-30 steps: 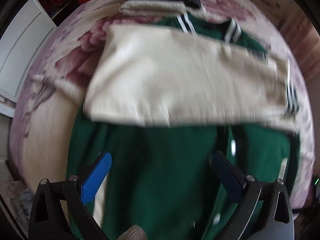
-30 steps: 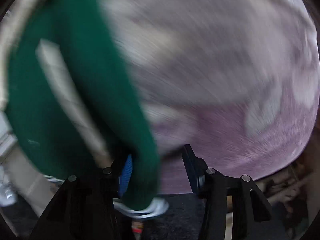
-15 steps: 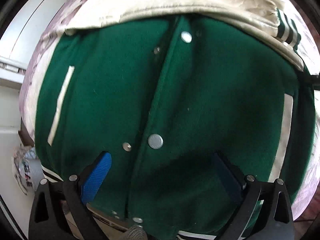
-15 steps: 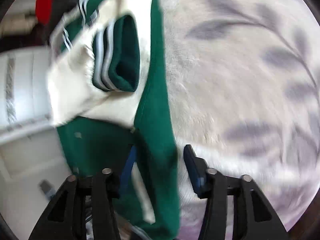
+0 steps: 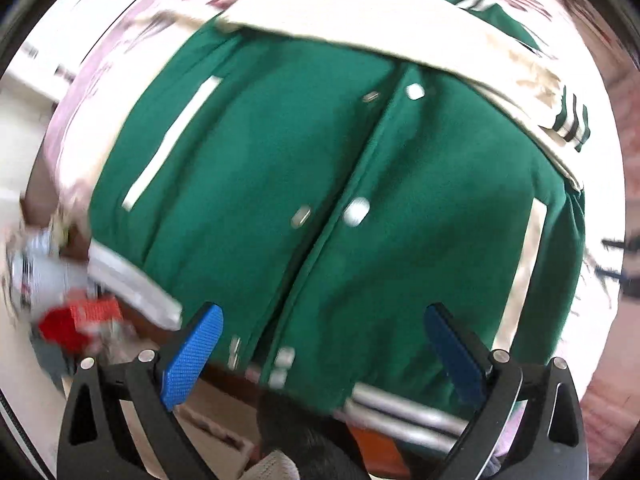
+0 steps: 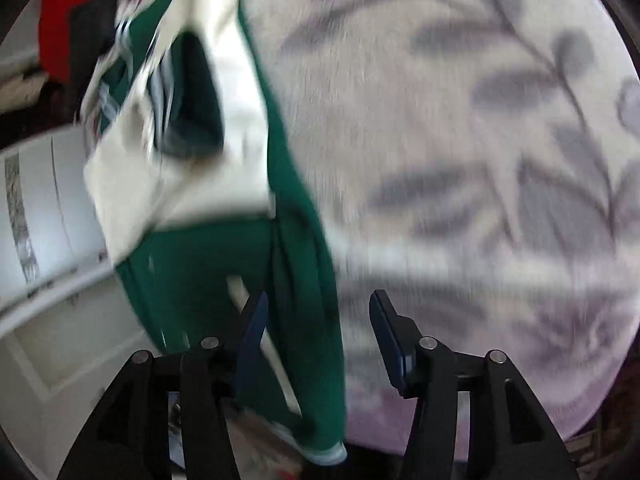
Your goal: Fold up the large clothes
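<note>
A green varsity jacket (image 5: 320, 184) with snap buttons lies front up on a bed, its cream sleeves (image 5: 400, 28) folded across the chest. Its striped hem (image 5: 400, 408) hangs at the bed's near edge. My left gripper (image 5: 328, 344) is open, wide over the lower front near the hem, touching nothing I can see. In the right wrist view the jacket's side edge (image 6: 304, 280) runs down between the fingers of my right gripper (image 6: 316, 332), which is open. A green striped cuff (image 6: 192, 96) lies on the cream sleeve (image 6: 192, 184).
The bed has a pale floral cover (image 6: 460, 140). White cabinet doors (image 6: 44, 208) stand to the left. Red and dark clothes (image 6: 72, 12) lie at the far end of the bed. Red and white clutter (image 5: 72, 312) lies on the floor below the bed's edge.
The left gripper has drawn back from the folded sleeves toward the hem, so the bed's edge and floor now show. The right gripper has moved along the jacket's side edge, still open.
</note>
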`<state>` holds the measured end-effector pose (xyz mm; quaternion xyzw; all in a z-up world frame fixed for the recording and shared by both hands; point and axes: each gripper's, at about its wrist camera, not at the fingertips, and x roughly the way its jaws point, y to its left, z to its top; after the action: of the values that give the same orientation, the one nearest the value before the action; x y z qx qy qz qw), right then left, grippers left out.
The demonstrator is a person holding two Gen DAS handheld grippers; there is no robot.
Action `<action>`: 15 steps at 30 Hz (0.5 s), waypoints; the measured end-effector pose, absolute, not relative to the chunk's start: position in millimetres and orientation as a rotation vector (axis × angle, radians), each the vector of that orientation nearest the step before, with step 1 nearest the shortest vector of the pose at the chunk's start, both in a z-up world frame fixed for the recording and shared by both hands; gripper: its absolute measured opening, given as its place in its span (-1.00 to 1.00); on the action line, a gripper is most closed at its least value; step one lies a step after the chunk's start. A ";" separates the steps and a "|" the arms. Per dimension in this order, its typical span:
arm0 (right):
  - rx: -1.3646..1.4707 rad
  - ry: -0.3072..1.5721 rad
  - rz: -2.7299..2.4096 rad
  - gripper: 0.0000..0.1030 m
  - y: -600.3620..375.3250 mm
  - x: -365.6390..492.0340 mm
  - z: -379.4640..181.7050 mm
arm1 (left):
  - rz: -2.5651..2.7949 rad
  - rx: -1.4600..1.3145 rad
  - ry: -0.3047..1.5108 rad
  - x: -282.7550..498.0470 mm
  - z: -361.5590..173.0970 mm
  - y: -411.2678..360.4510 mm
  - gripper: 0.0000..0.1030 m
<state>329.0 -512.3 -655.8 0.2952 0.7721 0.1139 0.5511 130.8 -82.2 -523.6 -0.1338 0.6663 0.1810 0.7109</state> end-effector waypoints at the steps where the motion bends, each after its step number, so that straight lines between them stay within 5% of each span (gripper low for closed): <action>1: 0.688 1.867 0.300 0.07 -504.7 311.6 -656.7 | 0.420 -0.339 1.486 121.0 -524.6 -76.1 1.00; 5: 0.686 1.994 0.403 0.06 -456.2 264.0 -683.0 | 0.516 -0.446 1.558 81.0 -553.1 -60.4 1.00; 8: 0.500 2.043 0.340 -0.43 -448.0 222.9 -712.1 | 0.569 -0.497 1.604 59.6 -579.3 -57.1 1.00; 15: 0.532 2.096 0.317 -0.24 -429.6 231.0 -694.7 | 0.542 -0.415 1.571 68.8 -570.3 -63.2 1.00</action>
<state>231.0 -429.6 -694.7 0.2160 0.8514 0.1286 0.4603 68.8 -63.2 -570.3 -0.1832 0.6930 0.2389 0.6550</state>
